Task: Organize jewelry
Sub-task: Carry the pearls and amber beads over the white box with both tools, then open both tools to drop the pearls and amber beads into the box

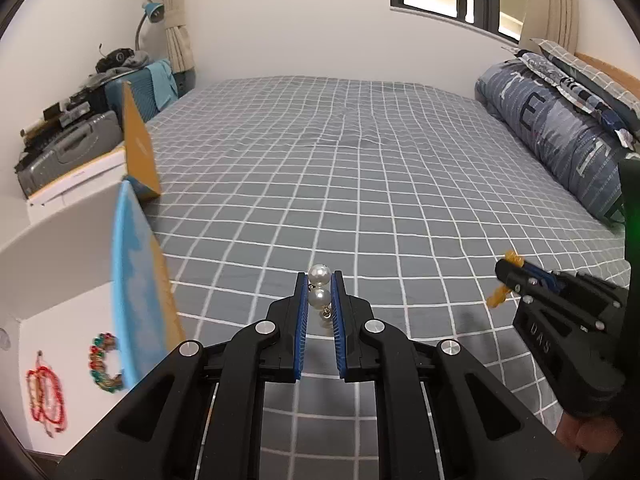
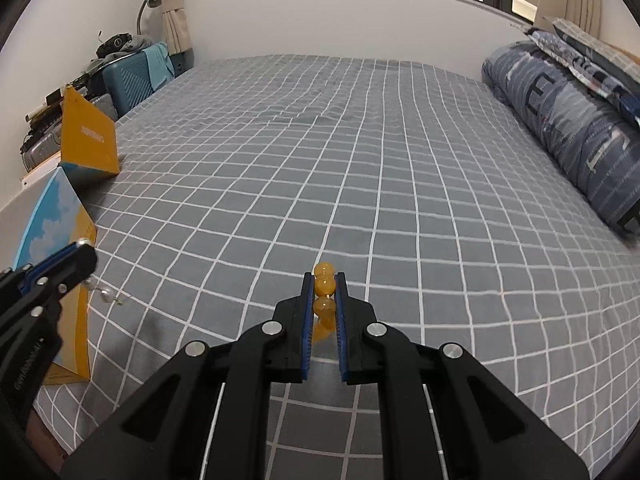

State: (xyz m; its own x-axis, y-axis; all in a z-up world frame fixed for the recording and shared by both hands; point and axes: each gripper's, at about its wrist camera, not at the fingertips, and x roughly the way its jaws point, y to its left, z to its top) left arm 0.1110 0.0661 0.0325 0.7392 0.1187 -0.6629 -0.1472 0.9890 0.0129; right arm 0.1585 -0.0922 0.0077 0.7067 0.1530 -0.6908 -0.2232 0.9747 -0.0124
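My left gripper (image 1: 319,280) is shut on a white pearl bracelet (image 1: 319,298), held above the grey checked bed. My right gripper (image 2: 324,280) is shut on a yellow bead bracelet (image 2: 323,286); it also shows at the right of the left wrist view (image 1: 505,272) with yellow beads (image 1: 496,300) hanging from it. The left gripper shows at the left edge of the right wrist view (image 2: 80,248), pearls (image 2: 105,294) dangling below it. A red bead bracelet (image 1: 45,394) and a green-and-red bracelet (image 1: 103,362) lie on a white surface at the lower left.
An open box with a blue-sky and orange lid (image 1: 136,280) stands at the bed's left edge, a second orange lid (image 1: 138,140) behind it. Suitcases and clutter (image 1: 72,144) line the left wall. A rolled blue quilt (image 1: 560,128) and pillows lie at the right.
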